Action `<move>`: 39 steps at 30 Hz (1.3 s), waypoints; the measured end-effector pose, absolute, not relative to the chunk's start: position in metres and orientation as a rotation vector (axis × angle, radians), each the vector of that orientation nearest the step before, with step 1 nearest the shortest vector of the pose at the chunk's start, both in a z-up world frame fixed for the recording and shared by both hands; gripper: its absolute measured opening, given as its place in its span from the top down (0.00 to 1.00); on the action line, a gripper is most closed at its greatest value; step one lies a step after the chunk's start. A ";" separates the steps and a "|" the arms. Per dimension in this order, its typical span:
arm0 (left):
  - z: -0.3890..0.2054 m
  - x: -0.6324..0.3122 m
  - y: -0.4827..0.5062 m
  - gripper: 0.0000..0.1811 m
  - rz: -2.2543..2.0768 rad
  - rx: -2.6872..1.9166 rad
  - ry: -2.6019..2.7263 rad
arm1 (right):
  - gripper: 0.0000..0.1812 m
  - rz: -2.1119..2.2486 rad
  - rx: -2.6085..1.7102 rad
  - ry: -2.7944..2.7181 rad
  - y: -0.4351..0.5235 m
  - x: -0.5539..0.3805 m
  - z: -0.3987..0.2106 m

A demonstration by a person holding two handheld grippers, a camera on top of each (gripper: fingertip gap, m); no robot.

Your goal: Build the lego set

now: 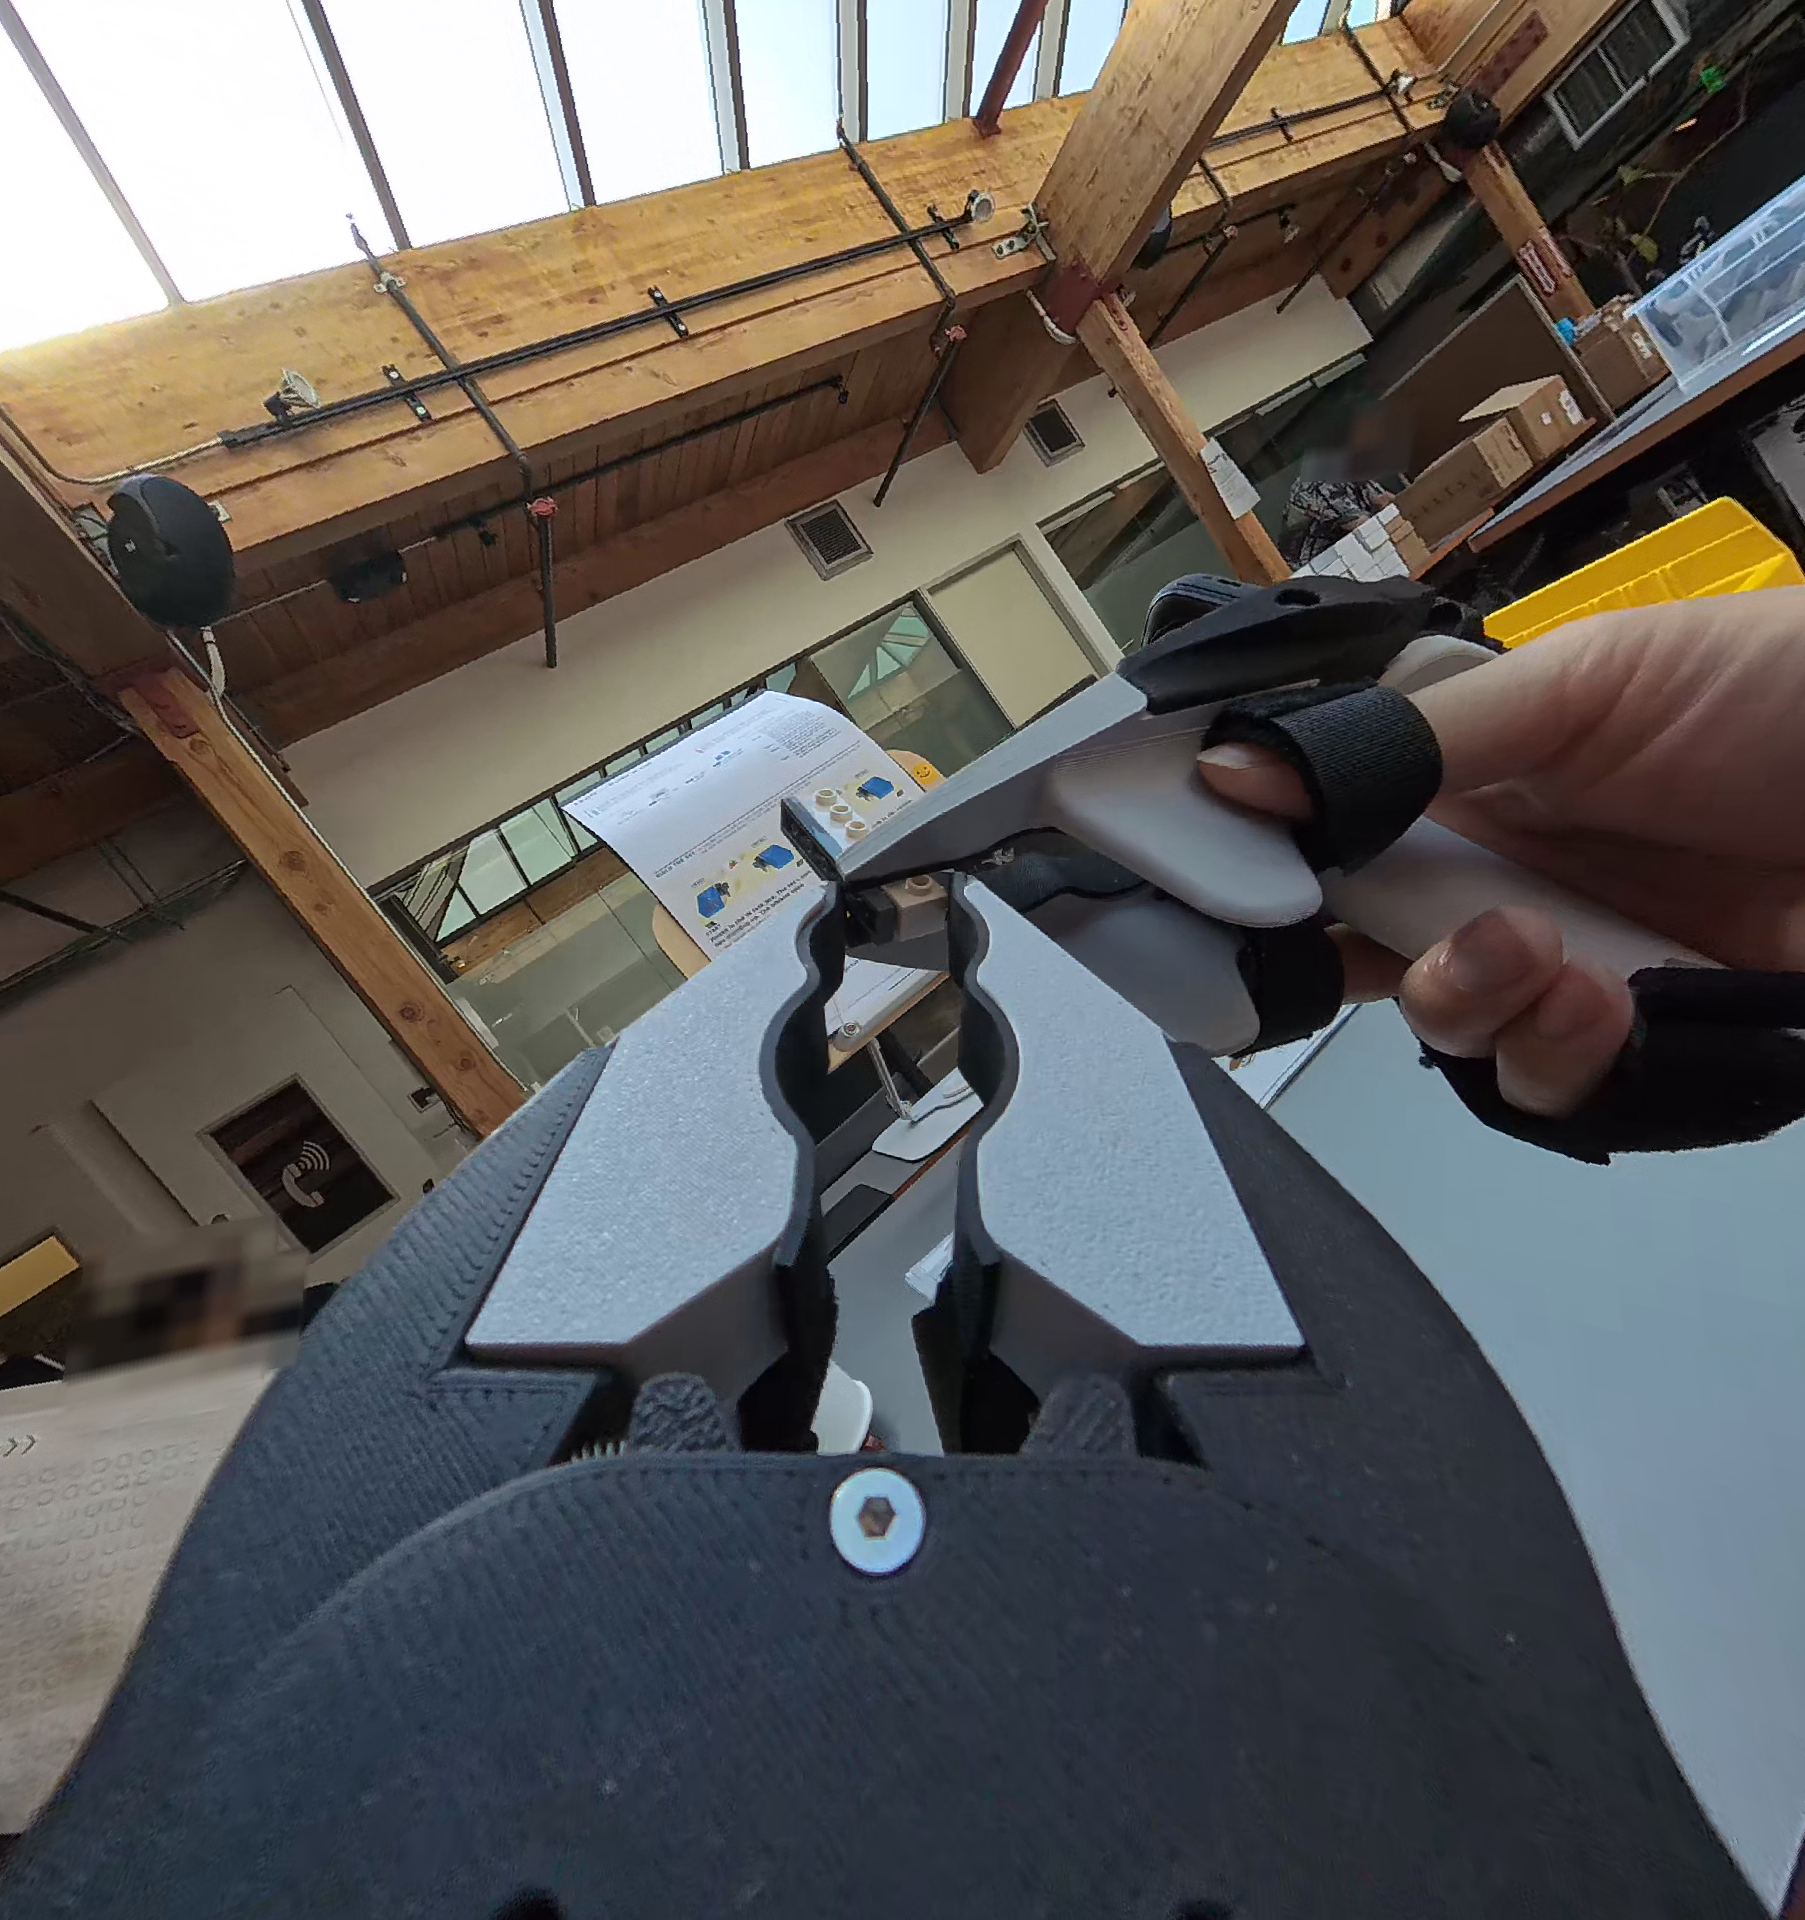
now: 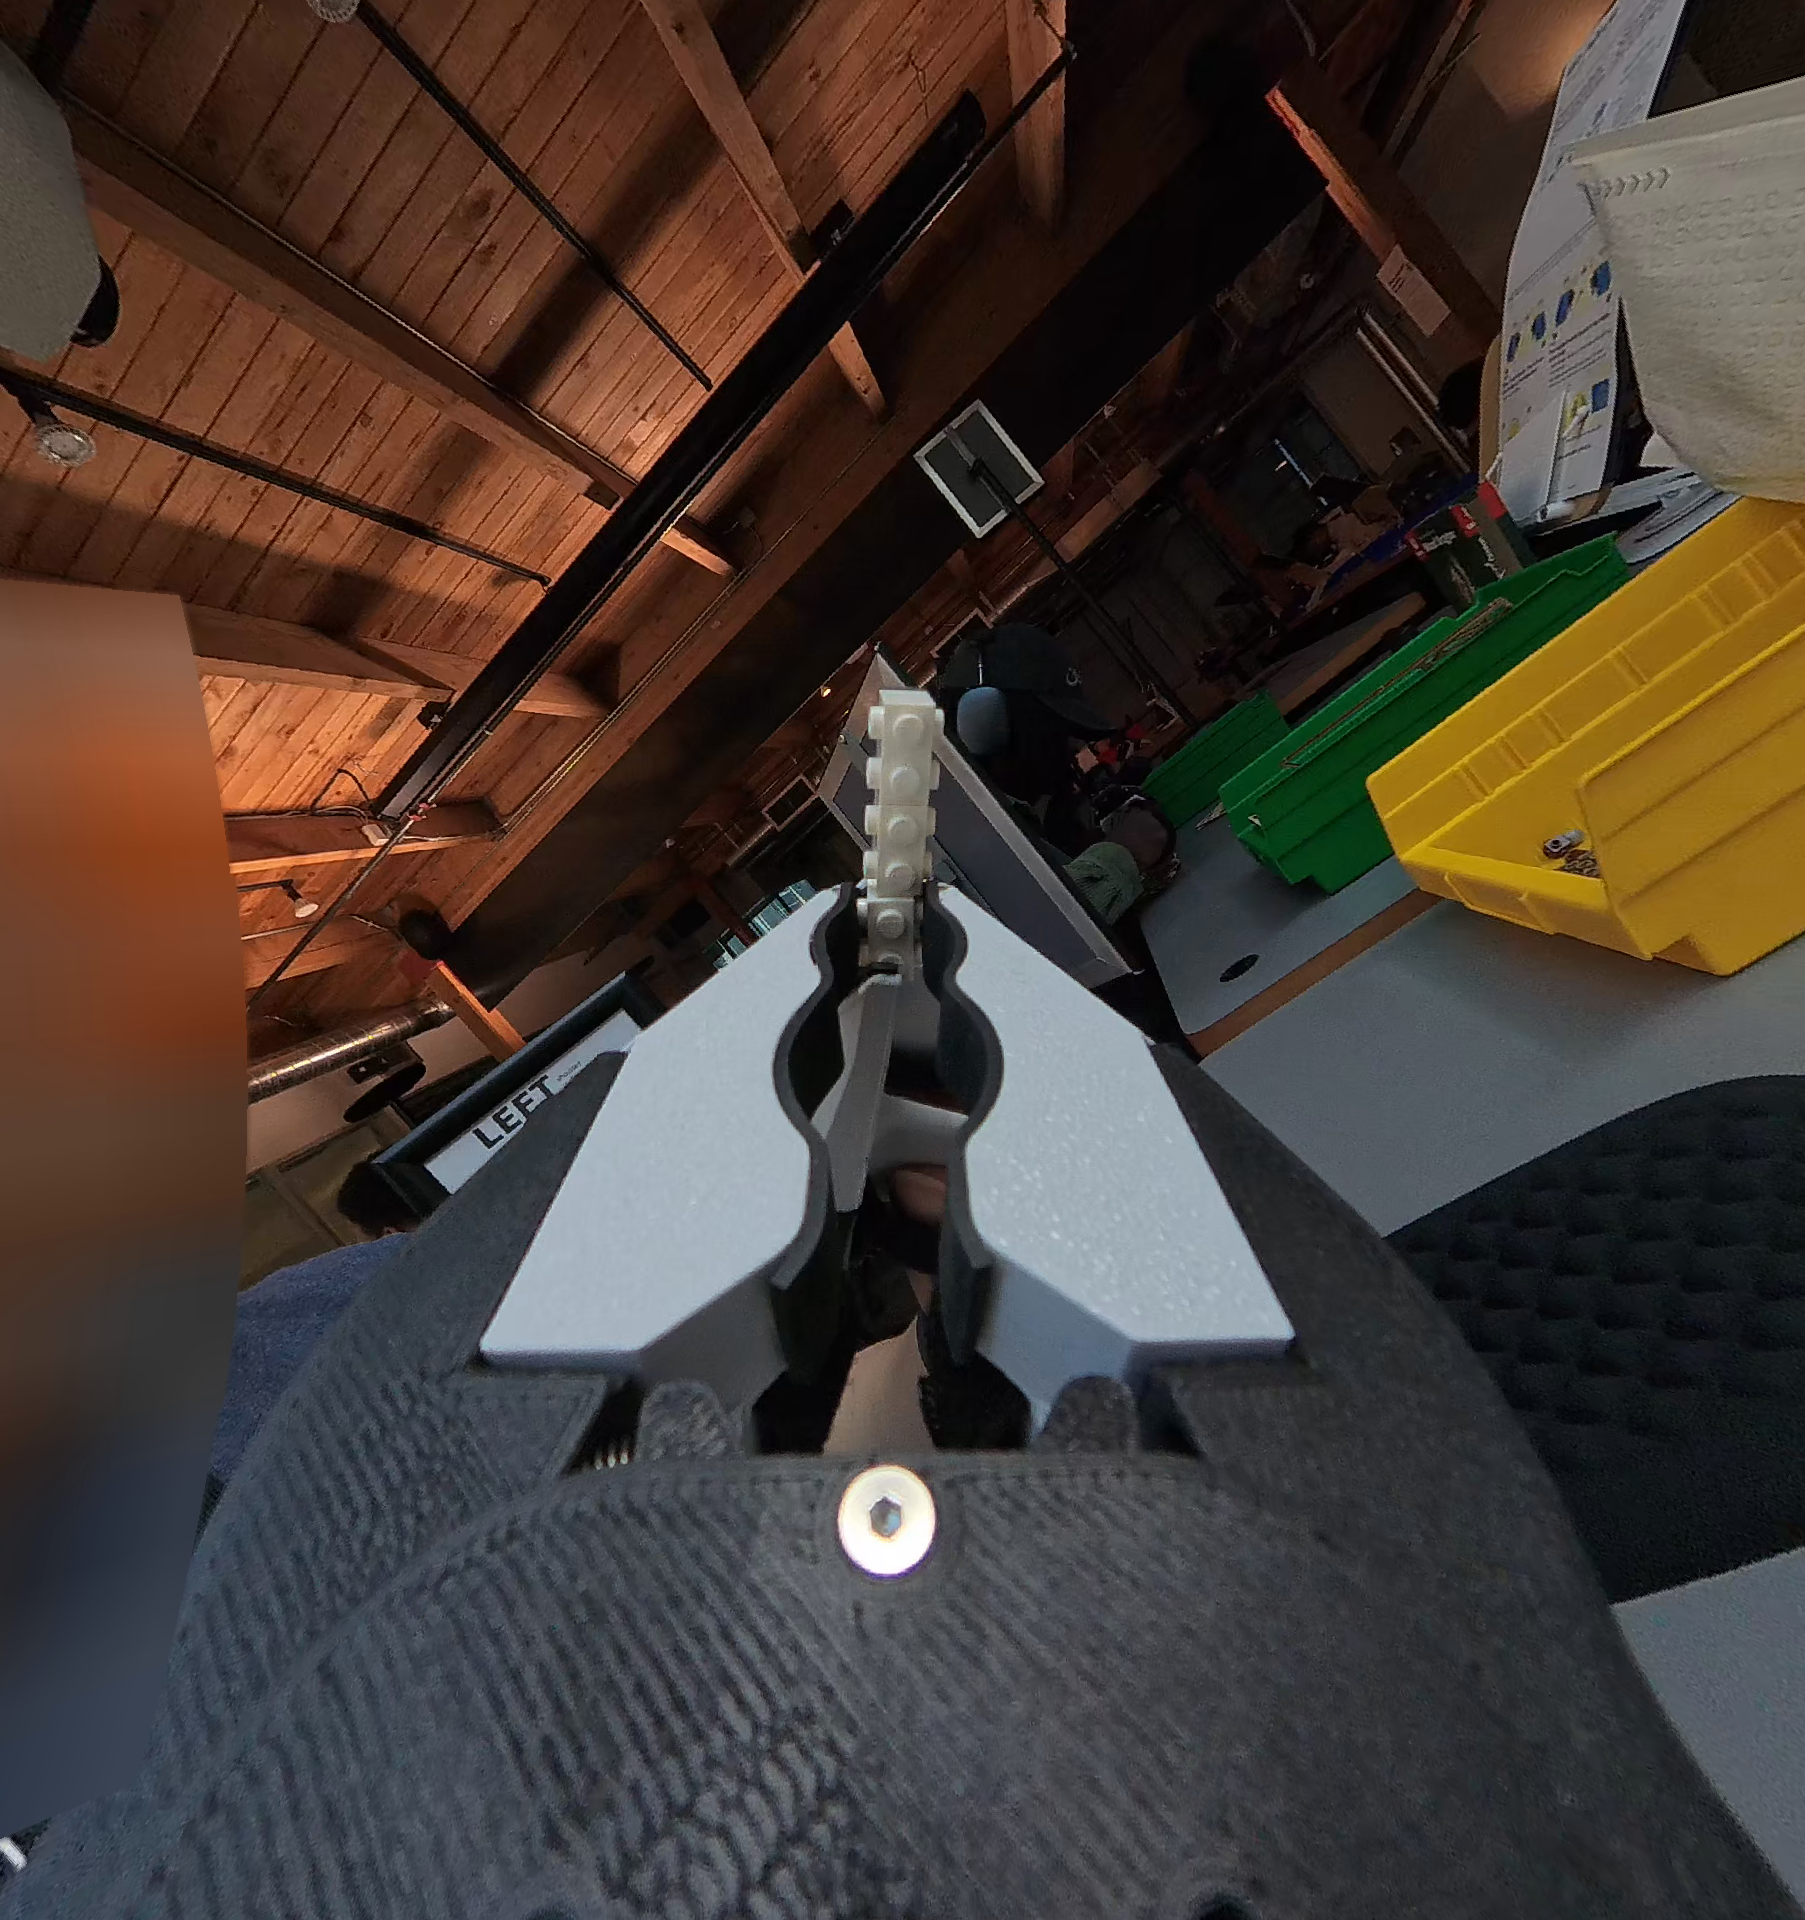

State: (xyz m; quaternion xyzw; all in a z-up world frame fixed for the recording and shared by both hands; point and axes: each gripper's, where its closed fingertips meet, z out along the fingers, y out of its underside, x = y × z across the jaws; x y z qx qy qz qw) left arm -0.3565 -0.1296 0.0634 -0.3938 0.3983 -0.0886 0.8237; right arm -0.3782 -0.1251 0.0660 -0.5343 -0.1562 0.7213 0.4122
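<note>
Up in the air, left gripper (image 1: pixel 893 902) pinching a small black-and-tan lego piece (image 1: pixel 882 914) at its tips. Beside it, meeting that piece, right gripper (image 2: pixel 896 896) clamping a white studded lego strip (image 2: pixel 900 805), jaws narrow, strip sticking out past the tips. Farther right, resting on the surface (image 2: pixel 1438 1049), a yellow bin (image 2: pixel 1646 790).

Clearance restricted at the gripper tips

The gap between the left gripper (image 1: pixel 893 902) tips is blocked by the right gripper (image 1: pixel 825 847); a yellow bin (image 2: pixel 1646 790) and green bins (image 2: pixel 1397 748) are noted along the table (image 2: pixel 1397 1091) far edge.
</note>
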 end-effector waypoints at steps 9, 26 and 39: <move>0.067 -0.358 -0.134 0.92 -0.232 -0.833 0.855 | 0.94 1.781 -1.350 -0.441 -0.129 -0.378 0.070; 0.077 -0.367 -0.138 0.92 -0.503 -0.877 0.824 | 0.81 1.642 -1.396 -0.501 -0.124 -0.367 0.067; 0.083 -0.369 -0.172 0.92 -1.108 -0.865 1.002 | 0.59 0.868 -1.185 -1.095 -0.155 -0.337 0.096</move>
